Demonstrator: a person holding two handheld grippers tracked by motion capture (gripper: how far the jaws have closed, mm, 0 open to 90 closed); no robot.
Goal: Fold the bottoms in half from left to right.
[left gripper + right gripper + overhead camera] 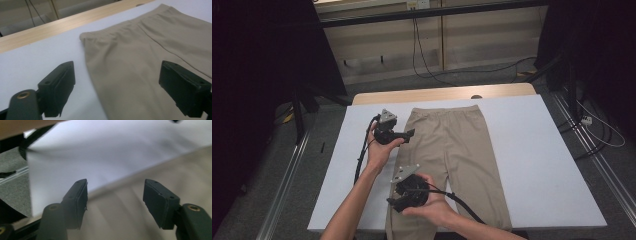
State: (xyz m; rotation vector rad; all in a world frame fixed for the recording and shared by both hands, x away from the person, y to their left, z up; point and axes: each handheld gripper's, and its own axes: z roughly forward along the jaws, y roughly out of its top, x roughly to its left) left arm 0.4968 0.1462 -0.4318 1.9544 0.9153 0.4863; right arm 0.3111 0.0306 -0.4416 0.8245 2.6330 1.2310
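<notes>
Nothing's started, I'd say: the flat beige cotton trousers [457, 160] lie unfolded while the left gripper [408, 134] and right gripper [393, 202] gape wide, empty

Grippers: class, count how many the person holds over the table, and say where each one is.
2. The left gripper is open beside the trousers' waist end, at their left edge. The right gripper is open over the left trouser leg, near the table's front edge.

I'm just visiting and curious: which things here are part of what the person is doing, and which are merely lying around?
Part of the job, as far as I can judge:
- beige trousers, laid flat
- left tool, open, at their left edge near the waistband
- right tool, open, over the lower left leg
- white table cover

Just lying about:
- cables on the floor
- wooden table edge
</notes>
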